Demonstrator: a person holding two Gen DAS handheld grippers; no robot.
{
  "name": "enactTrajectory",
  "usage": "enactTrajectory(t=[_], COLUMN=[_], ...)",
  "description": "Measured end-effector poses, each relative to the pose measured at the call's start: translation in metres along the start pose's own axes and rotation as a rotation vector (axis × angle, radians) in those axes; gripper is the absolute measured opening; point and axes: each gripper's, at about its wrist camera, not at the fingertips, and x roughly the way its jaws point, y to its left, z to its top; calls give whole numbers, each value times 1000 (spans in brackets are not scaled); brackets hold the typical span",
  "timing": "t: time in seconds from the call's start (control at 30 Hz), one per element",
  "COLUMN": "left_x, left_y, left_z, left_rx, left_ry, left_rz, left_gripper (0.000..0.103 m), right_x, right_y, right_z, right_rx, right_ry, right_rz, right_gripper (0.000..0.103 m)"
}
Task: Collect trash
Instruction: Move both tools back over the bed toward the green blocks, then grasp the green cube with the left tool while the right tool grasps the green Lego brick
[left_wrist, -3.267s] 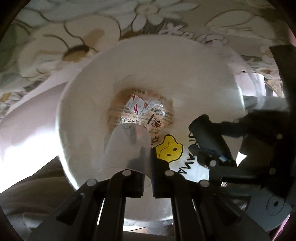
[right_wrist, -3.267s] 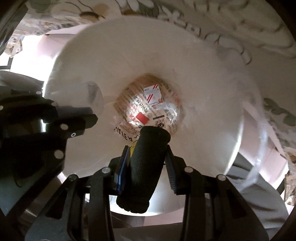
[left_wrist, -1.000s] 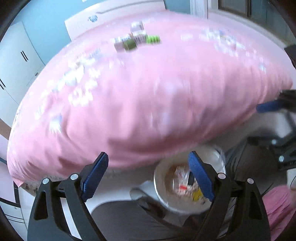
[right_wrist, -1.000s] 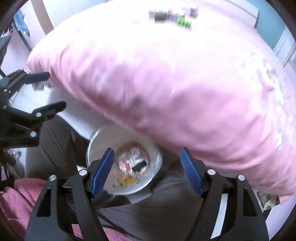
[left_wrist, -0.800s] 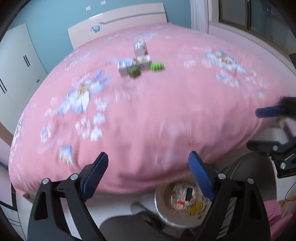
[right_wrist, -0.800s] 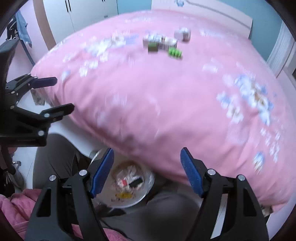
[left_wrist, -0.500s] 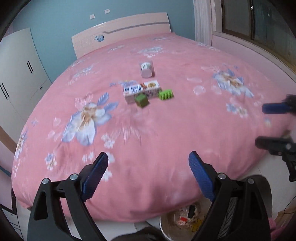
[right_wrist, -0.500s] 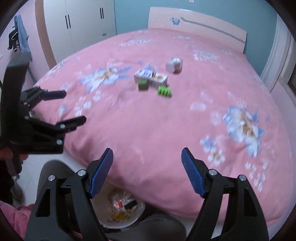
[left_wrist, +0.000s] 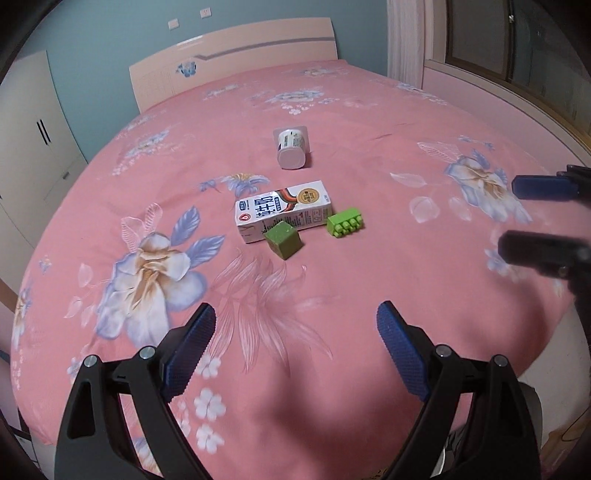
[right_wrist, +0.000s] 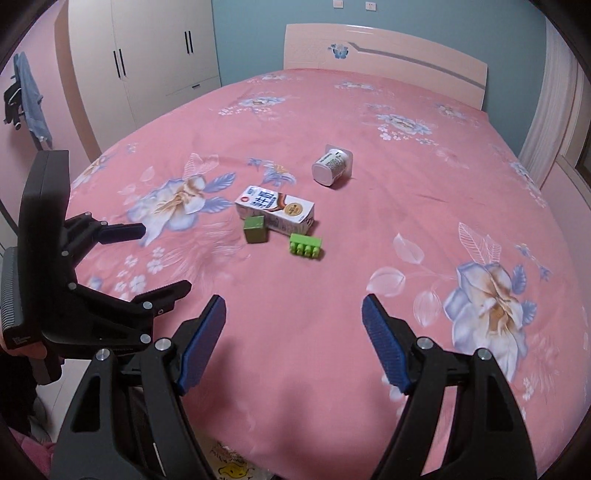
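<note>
Pink bed (left_wrist: 369, 258), flattened milk carton (left_wrist: 282, 210)

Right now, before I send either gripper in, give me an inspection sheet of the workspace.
Surface: pink floral bedspread, smooth, on a bed with a pale headboard.
Job's things: milk carton lying flat; yogurt cup on its side beyond it, apart.
Clutter: dark green cube right against the carton's near side; bright green studded brick close by the carton's end, contact unclear.
Grippers: left gripper open, empty; right gripper open, empty; both well short of the items.
Cables: nothing seen.
Surroundings: white wardrobe, blue wall, curtain, blue garment hanging; bag with a yellow print below the bed edge.
</note>
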Motion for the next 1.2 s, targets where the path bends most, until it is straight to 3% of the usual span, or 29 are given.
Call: enactTrajectory(t=[0.53, 0.7, 0.83, 0.97, 1.07, 1.2], left_x=[114, 138, 155, 162, 164, 165], left_y=[31, 34, 40, 44, 40, 38], left_z=[26, 34, 38, 40, 40, 42], left_rx=[-75, -77, -84, -102, -74, -59], left_ry=[93, 101, 98, 89, 80, 72], left_rz=[-48, -69, -39, -75, -78, -100], left_gripper=[91, 91, 90, 90, 80, 59], right_x=[143, 175, 201, 213, 219, 224], right_y=[-27, -33, -40, -45, -38, -34], right_z=[32, 39, 43, 46, 50, 52], right_rx=[74, 102, 159, 194, 166, 154], right_ry=[153, 177, 195, 183, 172, 158], right_rz=[38, 40, 68, 84, 64, 38], right_gripper=[76, 76, 76, 76, 73, 55])
